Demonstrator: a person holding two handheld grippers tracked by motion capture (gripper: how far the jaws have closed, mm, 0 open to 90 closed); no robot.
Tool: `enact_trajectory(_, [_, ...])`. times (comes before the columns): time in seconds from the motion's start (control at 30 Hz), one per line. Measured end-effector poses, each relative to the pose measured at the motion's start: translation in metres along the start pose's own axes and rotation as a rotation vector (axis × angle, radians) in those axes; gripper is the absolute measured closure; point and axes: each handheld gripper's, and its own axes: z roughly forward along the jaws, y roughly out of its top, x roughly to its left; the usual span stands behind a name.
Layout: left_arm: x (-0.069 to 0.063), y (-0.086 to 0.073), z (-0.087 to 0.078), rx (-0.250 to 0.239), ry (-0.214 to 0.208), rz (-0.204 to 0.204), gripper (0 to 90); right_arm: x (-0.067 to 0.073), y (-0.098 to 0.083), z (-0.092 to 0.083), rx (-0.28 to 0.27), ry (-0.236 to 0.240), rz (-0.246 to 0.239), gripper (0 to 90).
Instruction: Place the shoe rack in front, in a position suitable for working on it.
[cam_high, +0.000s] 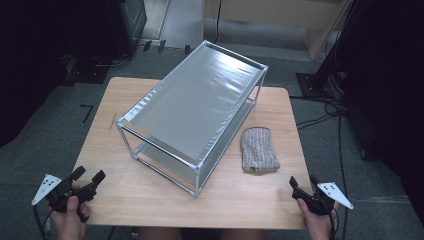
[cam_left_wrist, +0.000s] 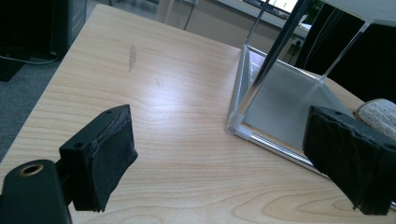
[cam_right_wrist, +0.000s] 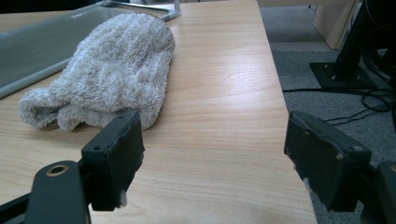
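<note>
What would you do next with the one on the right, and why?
Probably ease the right gripper forward to the towel. Its fingers stand open with nothing between them, and the folded towel lies just ahead, beside the rack.

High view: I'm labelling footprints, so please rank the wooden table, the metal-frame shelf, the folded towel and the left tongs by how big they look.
1. Wooden table
2. Metal-frame shelf
3. Folded towel
4. Left tongs, though they sit nearer the camera, so this last place is unsure.
</note>
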Motion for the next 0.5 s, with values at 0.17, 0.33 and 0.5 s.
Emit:
enact_trajectory(0.17, [-0.008,0.002,-0.001,-0.028,0.023,0.094,9.4,-0.001,0.001,-0.001,-0.009,-0.003,0.004,21.8])
enact_trajectory(0.33, [-0.018,0.004,0.008,0.001,0.028,0.18,9.4,0.012,0.008,0.001,-0.002,0.043,0.024,25.6])
enact_trajectory(0.5, [-0.017,0.008,0.014,0.008,0.02,0.167,9.4,0.045,0.02,0.006,-0.027,0.105,-0.026,25.9])
